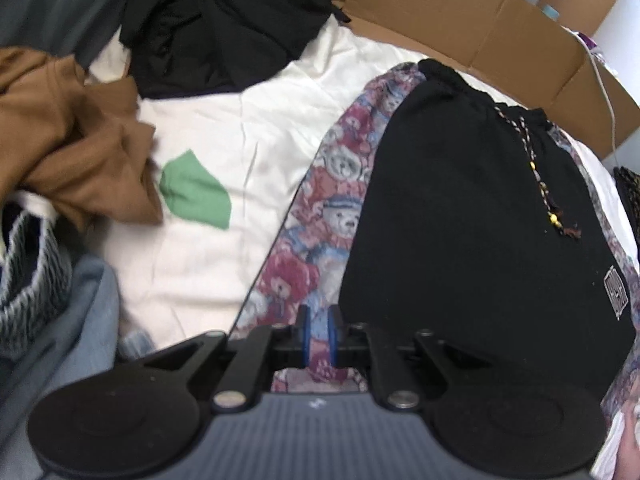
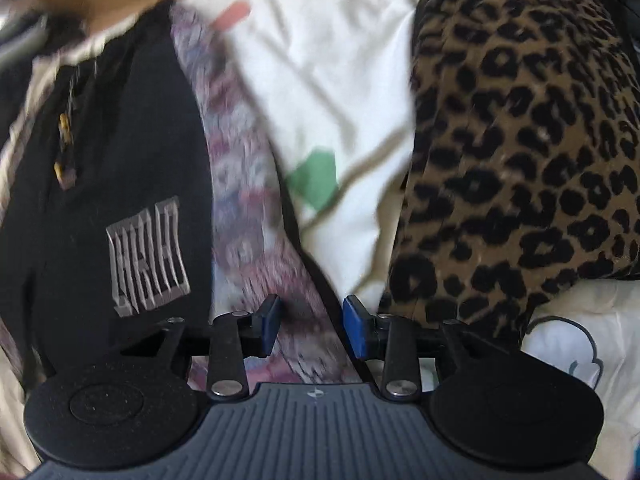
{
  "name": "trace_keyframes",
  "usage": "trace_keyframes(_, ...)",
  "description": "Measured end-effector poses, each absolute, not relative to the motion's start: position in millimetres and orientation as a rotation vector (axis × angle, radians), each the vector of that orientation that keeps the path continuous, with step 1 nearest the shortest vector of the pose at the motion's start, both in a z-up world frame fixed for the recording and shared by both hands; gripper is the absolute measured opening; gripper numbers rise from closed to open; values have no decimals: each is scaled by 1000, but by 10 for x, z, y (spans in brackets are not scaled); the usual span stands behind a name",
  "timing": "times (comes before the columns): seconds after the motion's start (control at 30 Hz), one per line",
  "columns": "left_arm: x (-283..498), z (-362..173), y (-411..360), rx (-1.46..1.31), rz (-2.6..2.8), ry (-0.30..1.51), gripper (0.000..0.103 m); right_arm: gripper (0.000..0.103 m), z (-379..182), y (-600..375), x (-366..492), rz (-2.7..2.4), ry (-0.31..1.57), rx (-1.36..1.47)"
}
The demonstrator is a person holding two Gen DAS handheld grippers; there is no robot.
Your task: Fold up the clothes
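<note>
A black garment (image 1: 472,216) with a beaded drawstring and a grey logo lies flat on a teddy-bear print cloth (image 1: 320,216) spread over the white bed sheet (image 1: 224,128). My left gripper (image 1: 318,334) is at the print cloth's near edge, left of the black garment, its blue pads nearly together with the print fabric between them. In the right wrist view the same black garment (image 2: 120,160) and print cloth (image 2: 248,208) appear blurred. My right gripper (image 2: 312,322) is open, its pads straddling the print cloth's right edge.
A brown garment (image 1: 68,140), a black garment heap (image 1: 212,28) and blue-grey clothes (image 1: 52,304) crowd the left side. A cardboard box wall (image 1: 480,28) stands behind the bed. A leopard-print fabric (image 2: 520,140) lies right of my right gripper.
</note>
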State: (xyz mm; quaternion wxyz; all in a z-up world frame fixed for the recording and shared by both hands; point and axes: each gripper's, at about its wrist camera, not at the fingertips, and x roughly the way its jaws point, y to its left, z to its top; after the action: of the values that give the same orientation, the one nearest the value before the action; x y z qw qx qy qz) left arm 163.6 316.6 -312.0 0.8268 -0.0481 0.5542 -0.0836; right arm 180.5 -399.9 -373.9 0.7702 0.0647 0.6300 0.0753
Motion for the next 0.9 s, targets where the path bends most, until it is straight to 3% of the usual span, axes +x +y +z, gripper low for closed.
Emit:
trace_keyframes(0.03,1617,-3127,3162,-105,-173,1180,8,38,-3765,-4008,1791,157,1374,131)
trace_keyframes(0.07,1597,-3134,3155,-107,-168,1183,8,24,-3791,-4018,1777,150,1381,122)
trace_keyframes(0.1,1575,-3142,3148,-109,-161,1186,8,2,-3817,-4028,1762,144,1388,113)
trace_keyframes(0.37,1365,-3254,3163,-125,-116,1210,8,0,-4002,-4259,1550,-29,1464,75)
trace_keyframes(0.9,1023,-3210,3627,-217,102,1147,8,2,-3561,-4074,1389,-75,1294,238)
